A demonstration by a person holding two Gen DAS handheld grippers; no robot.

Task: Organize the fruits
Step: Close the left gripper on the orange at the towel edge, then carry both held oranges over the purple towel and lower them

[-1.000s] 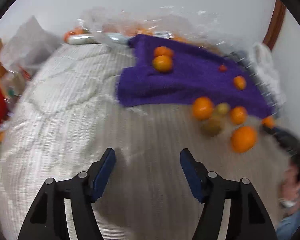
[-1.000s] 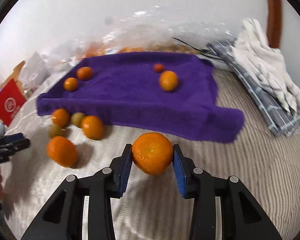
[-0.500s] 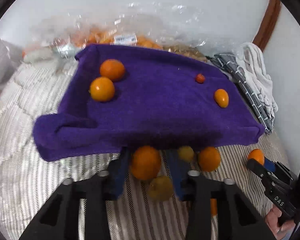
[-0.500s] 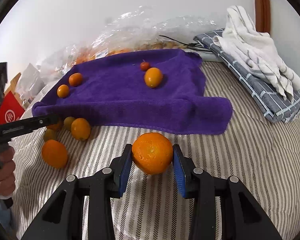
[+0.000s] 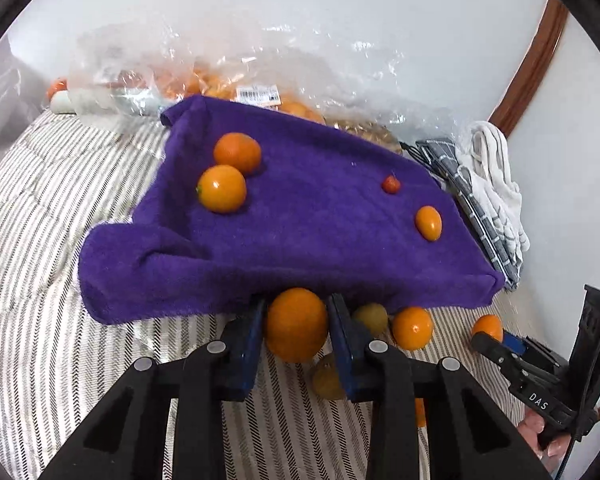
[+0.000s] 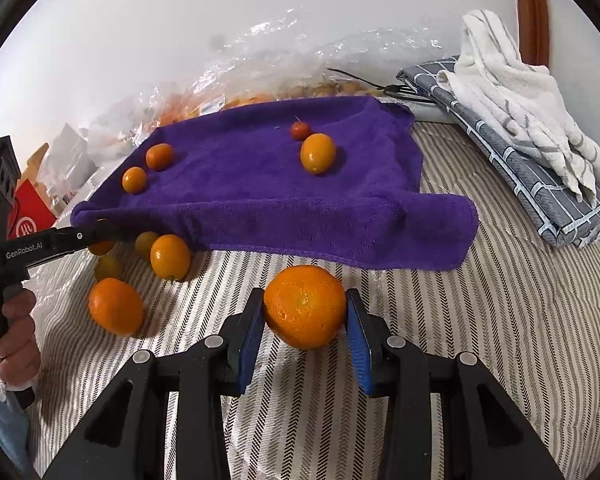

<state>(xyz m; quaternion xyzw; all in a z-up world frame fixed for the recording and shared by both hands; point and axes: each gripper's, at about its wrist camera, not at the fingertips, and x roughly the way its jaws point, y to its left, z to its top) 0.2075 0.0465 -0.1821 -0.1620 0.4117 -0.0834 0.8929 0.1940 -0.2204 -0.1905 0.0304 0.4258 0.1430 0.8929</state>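
Left wrist view first: the left gripper (image 5: 296, 330) is pinching an orange (image 5: 296, 324), blue pads pressed against both its sides, right at the near edge of the purple towel (image 5: 320, 240). That towel is our landmark, spread on the striped bed (image 5: 40, 280). Just beside the near edge sit a greenish fruit (image 5: 370, 314) and a smaller orange fruit (image 5: 412, 327); another greenish one (image 5: 326, 378) is half hidden behind the right pad. On the towel, two oranges (image 5: 230, 172) touch each other near its far left corner, while a tiny red fruit (image 5: 391, 184) and an oval orange fruit (image 5: 428, 222) lie toward its right side. Behind the towel, a clear plastic bag (image 5: 240, 80) with more orange fruit inside. Off the towel's right edge, folded cloths (image 5: 484, 184). The right gripper (image 5: 496, 340) pokes in off the near right corner, with orange showing at its tip.

Over to the right wrist view: the right gripper (image 6: 305, 332) is clamped on a large orange (image 6: 305, 306), held in front of the towel's (image 6: 260, 184) near edge above the bed (image 6: 500, 340). The left gripper (image 6: 100, 234) reaches in at the towel's near left corner, its tip against the hanging hem; from this angle I cannot tell how its jaws stand. Three loose fruits (image 6: 140, 276) cluster beside that corner
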